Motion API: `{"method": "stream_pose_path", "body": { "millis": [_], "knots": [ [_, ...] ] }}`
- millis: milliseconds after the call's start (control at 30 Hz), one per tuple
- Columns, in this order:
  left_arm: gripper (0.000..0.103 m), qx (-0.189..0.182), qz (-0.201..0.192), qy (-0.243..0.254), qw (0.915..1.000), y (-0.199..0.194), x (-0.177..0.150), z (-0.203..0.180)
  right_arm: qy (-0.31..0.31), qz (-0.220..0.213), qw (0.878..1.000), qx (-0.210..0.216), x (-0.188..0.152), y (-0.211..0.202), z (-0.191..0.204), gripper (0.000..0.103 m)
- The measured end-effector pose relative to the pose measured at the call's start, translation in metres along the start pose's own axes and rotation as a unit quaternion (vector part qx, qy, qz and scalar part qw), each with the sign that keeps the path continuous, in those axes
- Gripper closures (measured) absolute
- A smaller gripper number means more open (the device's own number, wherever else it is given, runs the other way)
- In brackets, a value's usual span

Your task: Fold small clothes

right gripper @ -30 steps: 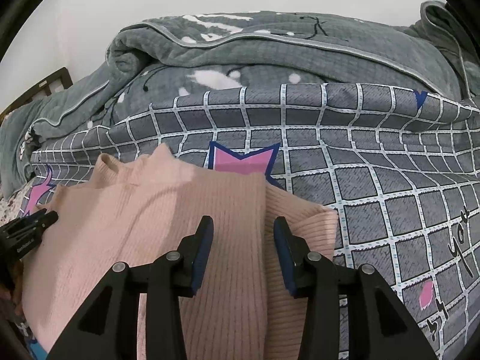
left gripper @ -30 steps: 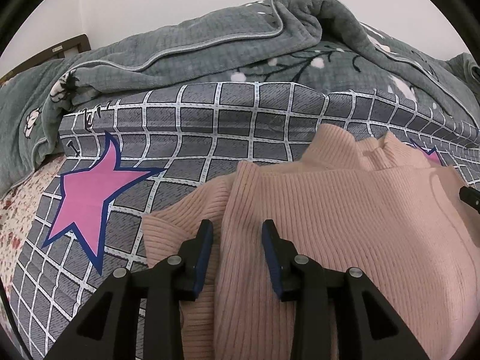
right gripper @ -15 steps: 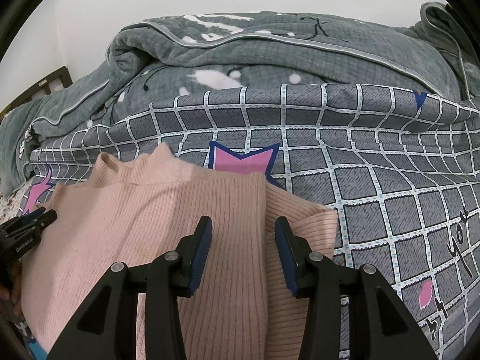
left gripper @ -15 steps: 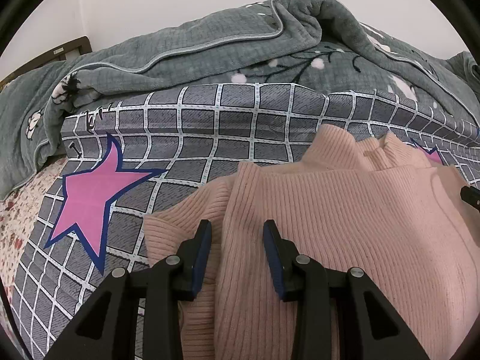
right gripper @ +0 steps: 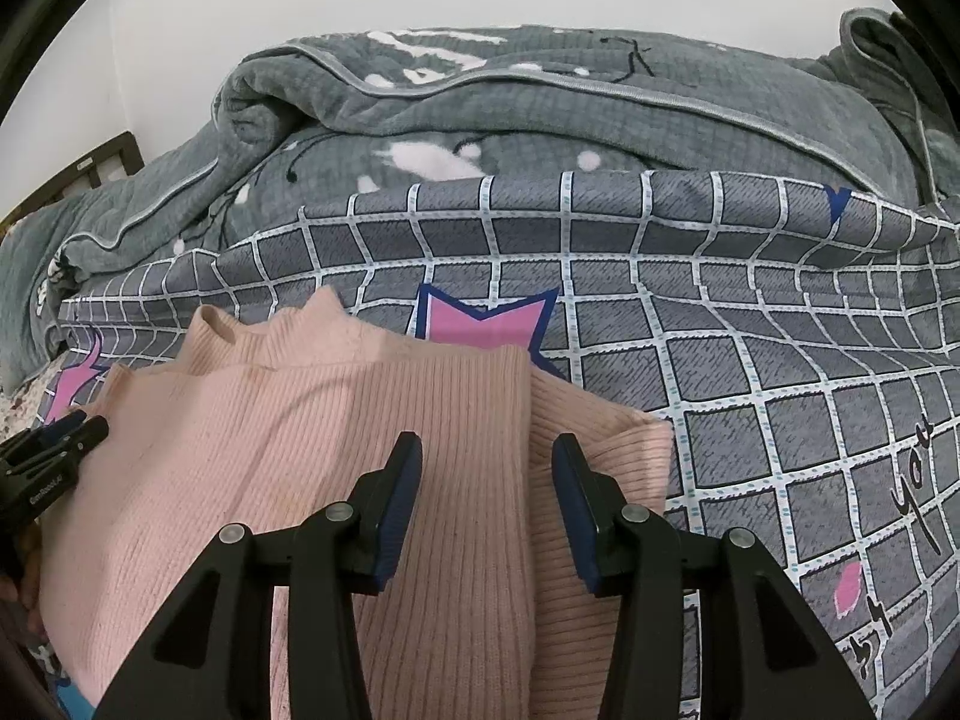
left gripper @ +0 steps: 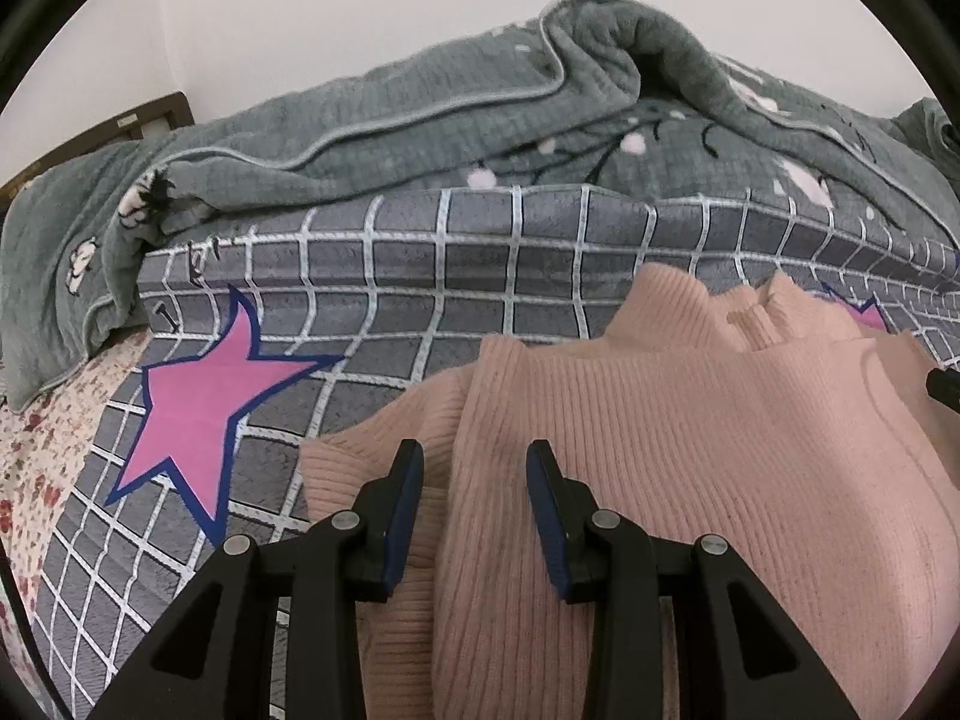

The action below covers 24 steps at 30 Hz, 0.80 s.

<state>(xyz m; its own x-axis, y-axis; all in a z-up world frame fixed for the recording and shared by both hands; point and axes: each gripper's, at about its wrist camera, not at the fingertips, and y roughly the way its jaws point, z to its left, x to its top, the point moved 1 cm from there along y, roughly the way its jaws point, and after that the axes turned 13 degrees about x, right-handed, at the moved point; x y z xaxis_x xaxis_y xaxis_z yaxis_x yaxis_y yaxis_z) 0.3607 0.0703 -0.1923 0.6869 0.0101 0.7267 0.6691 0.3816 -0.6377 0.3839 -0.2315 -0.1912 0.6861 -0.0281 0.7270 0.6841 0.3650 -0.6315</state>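
A pink ribbed knit sweater (left gripper: 690,450) lies flat on a grey checked blanket (left gripper: 480,276), collar toward the far side, both sleeves folded in under the body. My left gripper (left gripper: 474,468) is open and empty over the sweater's left edge, where the folded sleeve shows. My right gripper (right gripper: 486,462) is open and empty over the sweater (right gripper: 336,438) at its right edge. The left gripper's tips also show at the left of the right wrist view (right gripper: 72,426). The right gripper's tip shows at the right edge of the left wrist view (left gripper: 945,390).
A rumpled grey-green quilt (left gripper: 420,132) is heaped along the far side against a white wall. The checked blanket has pink stars (left gripper: 204,408) and spreads wide to the right (right gripper: 780,360). A floral sheet (left gripper: 42,450) shows at far left. A dark wooden bed frame (left gripper: 120,126) stands behind.
Almost nothing has moved. Both grippers stay open over the sweater's edges, with only a slight drift of the views.
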Motion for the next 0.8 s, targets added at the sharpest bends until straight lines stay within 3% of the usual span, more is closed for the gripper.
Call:
{"method": "stream_pose_path", "body": {
  "millis": [67,200,300,567,633,800],
  "knots": [
    [0.069,0.001,-0.008,-0.007,0.9999,-0.003,0.001,0.003,0.004,-0.008,1.0,-0.004,0.0,-0.004,-0.001,0.059],
    [0.069,0.004,-0.022,-0.021,0.9995,-0.008,0.002,0.008,0.024,-0.083,0.996,-0.026,0.001,-0.034,-0.006,0.058],
    [0.069,0.002,-0.035,-0.029,0.999,-0.013,0.003,0.011,0.026,-0.114,0.993,-0.034,0.001,-0.049,-0.007,0.058],
    [0.069,-0.028,-0.069,-0.055,0.9957,-0.025,0.002,0.023,0.007,-0.126,0.992,-0.015,0.003,-0.058,-0.001,0.058],
    [0.069,-0.035,-0.054,-0.07,0.9955,-0.027,0.004,0.035,0.015,-0.107,0.994,-0.004,0.008,-0.061,-0.004,0.058],
    [0.06,-0.094,-0.015,-0.076,0.9925,-0.039,-0.005,0.065,0.024,-0.054,0.998,0.017,0.007,-0.085,-0.009,0.058]
  ]
}}
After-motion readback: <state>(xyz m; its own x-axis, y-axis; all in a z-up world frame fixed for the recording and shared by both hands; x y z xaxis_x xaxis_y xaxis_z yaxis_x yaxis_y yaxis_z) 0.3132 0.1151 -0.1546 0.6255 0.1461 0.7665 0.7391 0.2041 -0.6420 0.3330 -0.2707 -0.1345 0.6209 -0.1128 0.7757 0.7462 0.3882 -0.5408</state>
